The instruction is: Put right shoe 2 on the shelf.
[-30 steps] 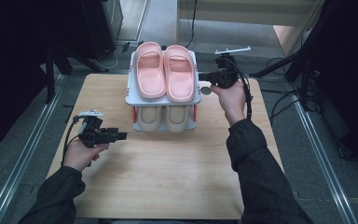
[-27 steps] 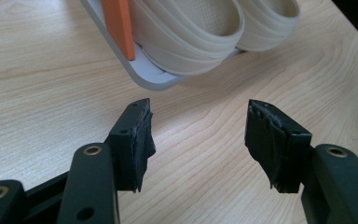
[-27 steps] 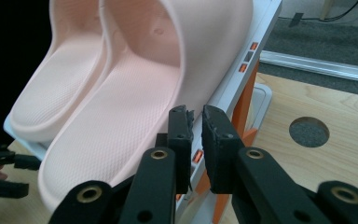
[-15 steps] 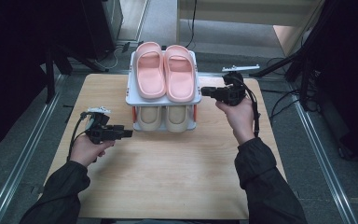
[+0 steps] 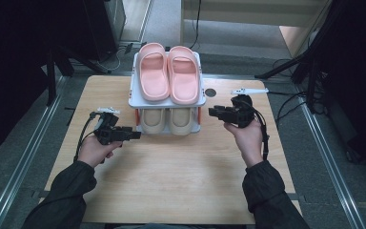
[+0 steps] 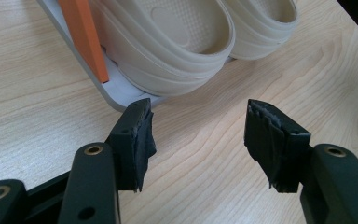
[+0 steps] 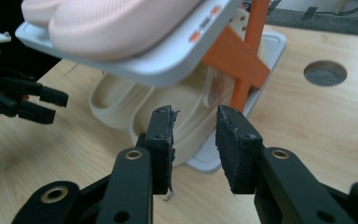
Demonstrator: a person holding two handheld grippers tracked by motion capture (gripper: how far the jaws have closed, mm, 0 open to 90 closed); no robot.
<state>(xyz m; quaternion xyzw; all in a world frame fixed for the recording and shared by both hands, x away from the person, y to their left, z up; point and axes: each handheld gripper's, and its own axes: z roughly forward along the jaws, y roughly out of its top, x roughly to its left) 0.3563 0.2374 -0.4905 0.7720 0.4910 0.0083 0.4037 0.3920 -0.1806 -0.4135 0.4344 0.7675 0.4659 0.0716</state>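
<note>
Beige slippers [image 5: 169,120] sit between my claws: right claw [image 5: 213,112], slightly spread, has dropped beside them; left claw [image 5: 134,135] wide.

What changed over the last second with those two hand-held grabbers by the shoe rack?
The right gripper dropped from beside the pink slippers to the level of the beige slippers, empty. The left gripper edged right, toward the rack, jaws open. Nothing was grabbed or released; rack and both slipper pairs stayed put.
</note>
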